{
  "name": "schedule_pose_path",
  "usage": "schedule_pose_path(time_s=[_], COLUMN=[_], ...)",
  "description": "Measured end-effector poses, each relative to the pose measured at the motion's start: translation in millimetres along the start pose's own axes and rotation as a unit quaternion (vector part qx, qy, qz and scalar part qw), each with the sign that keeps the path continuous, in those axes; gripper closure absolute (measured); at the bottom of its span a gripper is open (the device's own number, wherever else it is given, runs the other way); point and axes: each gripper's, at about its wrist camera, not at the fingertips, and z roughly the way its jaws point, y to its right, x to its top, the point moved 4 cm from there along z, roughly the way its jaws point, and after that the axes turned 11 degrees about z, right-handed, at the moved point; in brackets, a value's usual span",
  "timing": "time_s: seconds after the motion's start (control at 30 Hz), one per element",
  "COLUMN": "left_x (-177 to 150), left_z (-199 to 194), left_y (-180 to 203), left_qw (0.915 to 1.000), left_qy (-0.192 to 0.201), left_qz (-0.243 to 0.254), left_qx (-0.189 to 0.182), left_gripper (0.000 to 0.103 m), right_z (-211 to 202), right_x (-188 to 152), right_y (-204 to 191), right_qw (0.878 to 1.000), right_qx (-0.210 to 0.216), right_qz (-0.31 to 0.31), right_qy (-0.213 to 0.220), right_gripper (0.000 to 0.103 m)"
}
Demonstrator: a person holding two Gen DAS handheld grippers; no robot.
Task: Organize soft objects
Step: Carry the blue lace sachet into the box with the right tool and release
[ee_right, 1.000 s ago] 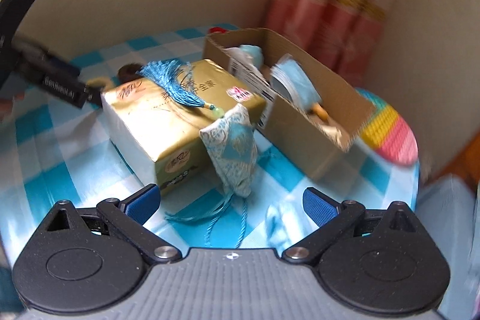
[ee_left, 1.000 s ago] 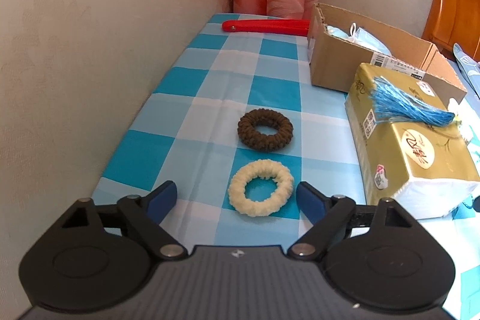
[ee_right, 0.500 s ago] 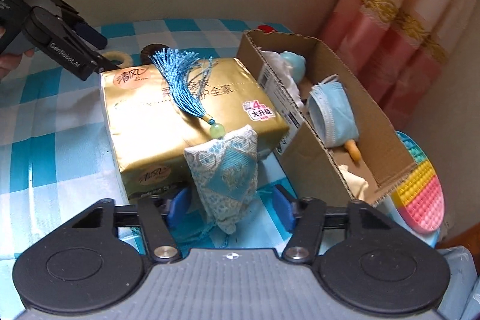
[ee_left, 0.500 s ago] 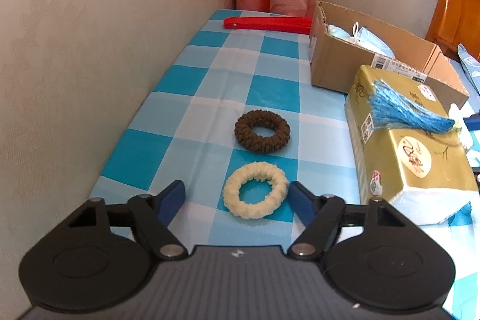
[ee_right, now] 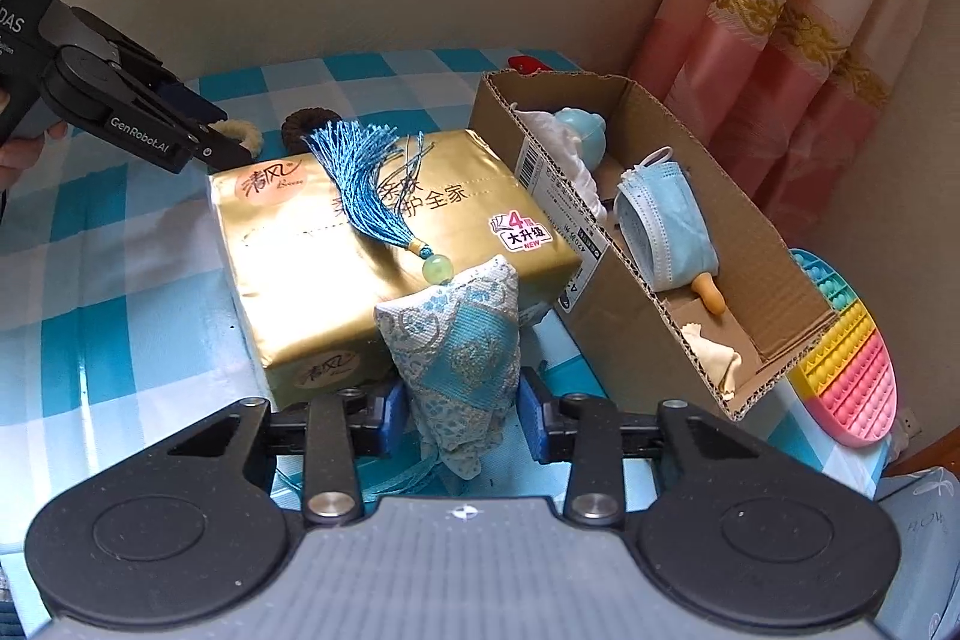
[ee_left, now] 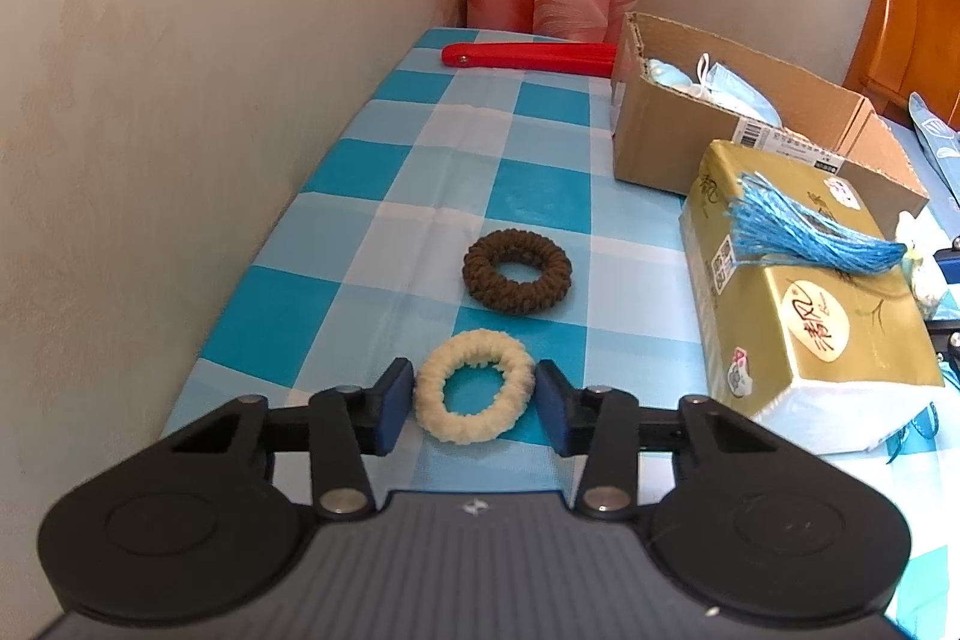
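Cream scrunchie (ee_left: 474, 387) lay on the checked table (ee_left: 384, 232), framed by the left gripper (ee_left: 474, 400), whose jaws touched or nearly touched its two sides; firm clamping could not be told. A brown scrunchie (ee_left: 516, 270) lay just beyond it. The right gripper (ee_right: 461, 409) had its jaws closed against the blue sachet (ee_right: 459, 340), which leaned on the gold tissue pack (ee_right: 312, 256) beside the cardboard box (ee_right: 630, 340).
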Motion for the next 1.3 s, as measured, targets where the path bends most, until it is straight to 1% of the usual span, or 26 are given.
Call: schedule_pose_path(time_s=[0.13, 0.2, 0.33, 0.43, 0.63, 0.83, 1.03, 1.2, 1.3], left_x=[-0.4, 0.0, 1.8, 3.8, 10.0, 13.8, 17.6, 22.0, 23.8], left_z=[-0.7, -1.8, -8.2, -14.6, -29.7, -46.3, -58.4, -63.2, -64.0], left_y=[-0.8, -0.3, 0.8, 2.0, 7.7, 16.6, 24.3, 34.4, 39.9], left_qw=[1.0000, 1.0000, 0.9998, 0.9995, 0.9985, 0.9966, 0.9947, 0.9923, 0.9910], left_qy=[0.000, -0.001, 0.003, 0.007, 0.018, 0.027, 0.040, 0.047, 0.051], left_qz=[0.002, 0.007, 0.019, 0.029, 0.050, 0.072, 0.087, 0.104, 0.112], left_qx=[-0.002, -0.002, -0.004, -0.006, -0.016, -0.030, -0.038, -0.049, -0.054], left_gripper=[0.064, 0.064, 0.066, 0.066, 0.066, 0.066, 0.066, 0.066, 0.066], right_z=[-3.6, -6.2, -15.0, -19.9, -30.7, -43.9, -58.5, -65.5, -64.3], right_x=[0.0, 0.1, 1.1, 2.4, 4.2, 10.7, 29.5, 56.6, 74.7], right_y=[0.6, 2.1, 4.5, 4.5, 3.5, 11.3, 28.7, 49.5, 63.3], right_qw=[1.000, 1.000, 0.999, 0.999, 0.998, 0.996, 0.994, 0.992, 0.991], right_qx=[-0.005, -0.010, -0.008, -0.010, -0.016, -0.028, -0.043, -0.064, -0.080], right_qz=[0.007, 0.013, 0.032, 0.042, 0.057, 0.078, 0.091, 0.092, 0.088], right_qy=[-0.002, -0.001, 0.005, 0.009, 0.015, 0.026, 0.048, 0.064, 0.063], right_gripper=[0.061, 0.061, 0.062, 0.065, 0.066, 0.066, 0.066, 0.066, 0.066])
